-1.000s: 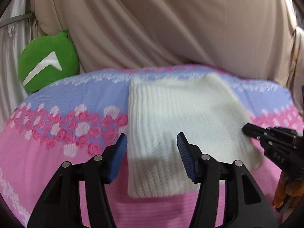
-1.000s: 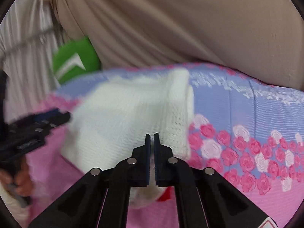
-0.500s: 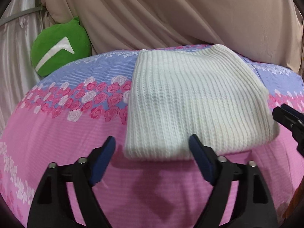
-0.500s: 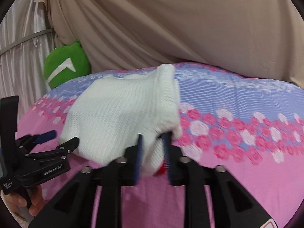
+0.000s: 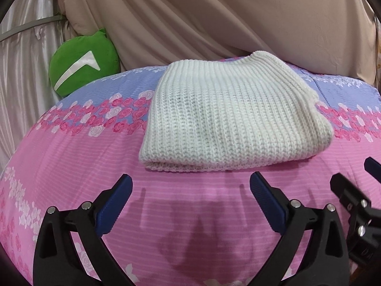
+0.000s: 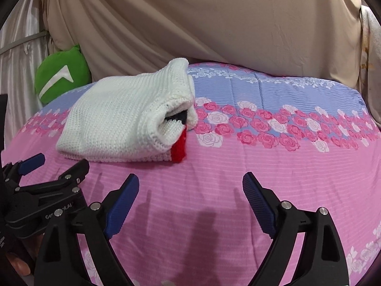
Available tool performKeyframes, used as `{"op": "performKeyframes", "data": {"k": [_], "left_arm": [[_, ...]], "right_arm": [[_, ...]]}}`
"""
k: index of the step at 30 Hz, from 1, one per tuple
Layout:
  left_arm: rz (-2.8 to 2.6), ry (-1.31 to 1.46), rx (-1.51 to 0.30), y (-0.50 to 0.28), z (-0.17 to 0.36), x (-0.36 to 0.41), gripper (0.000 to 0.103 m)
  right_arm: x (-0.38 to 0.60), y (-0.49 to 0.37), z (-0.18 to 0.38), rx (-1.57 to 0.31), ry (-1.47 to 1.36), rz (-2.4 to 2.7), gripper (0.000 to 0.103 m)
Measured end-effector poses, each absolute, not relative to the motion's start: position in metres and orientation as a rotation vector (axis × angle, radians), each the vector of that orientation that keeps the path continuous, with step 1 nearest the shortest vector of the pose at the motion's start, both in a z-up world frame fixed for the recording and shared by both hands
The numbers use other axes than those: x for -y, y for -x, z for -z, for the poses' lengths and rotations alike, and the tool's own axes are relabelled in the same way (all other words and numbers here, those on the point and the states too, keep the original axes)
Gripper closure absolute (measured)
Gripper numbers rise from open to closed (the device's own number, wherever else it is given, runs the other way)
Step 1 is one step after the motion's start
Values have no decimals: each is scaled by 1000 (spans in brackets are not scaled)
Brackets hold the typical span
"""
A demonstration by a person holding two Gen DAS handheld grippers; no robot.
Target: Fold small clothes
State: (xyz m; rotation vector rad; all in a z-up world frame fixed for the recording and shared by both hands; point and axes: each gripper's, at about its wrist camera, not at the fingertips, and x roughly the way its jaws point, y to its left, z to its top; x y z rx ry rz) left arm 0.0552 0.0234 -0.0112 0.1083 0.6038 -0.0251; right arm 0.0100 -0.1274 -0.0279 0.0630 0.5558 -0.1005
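Observation:
A folded white knit sweater (image 5: 228,119) lies on the pink floral bedspread (image 5: 181,209). In the right wrist view the sweater (image 6: 123,119) shows a red and a dark patch at its open right end. My left gripper (image 5: 190,190) hovers just short of the sweater's near edge, its jaws still opening wide, nothing between them. My right gripper (image 6: 190,188) is back from the sweater's right end, jaws also opening, with only bedspread between them. The left gripper (image 6: 35,166) appears at the left of the right wrist view.
A green plush cushion (image 5: 83,64) leans at the back left against a beige draped cloth (image 5: 226,16). A silvery curtain (image 5: 21,54) hangs at far left. The bedspread (image 6: 285,166) spreads to the right of the sweater.
Both grippers let go of the sweater, opened wide and pulled back toward the near edge of the bed. The sweater lies still, folded.

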Motion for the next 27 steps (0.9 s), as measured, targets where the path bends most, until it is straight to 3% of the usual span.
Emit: {"op": "performKeyframes", "data": {"k": [27], "left_arm": [[-23,-161,-600,-54,15,-15,6]], "right_arm": [[122,-19,36,-620,-12,130,16]]}}
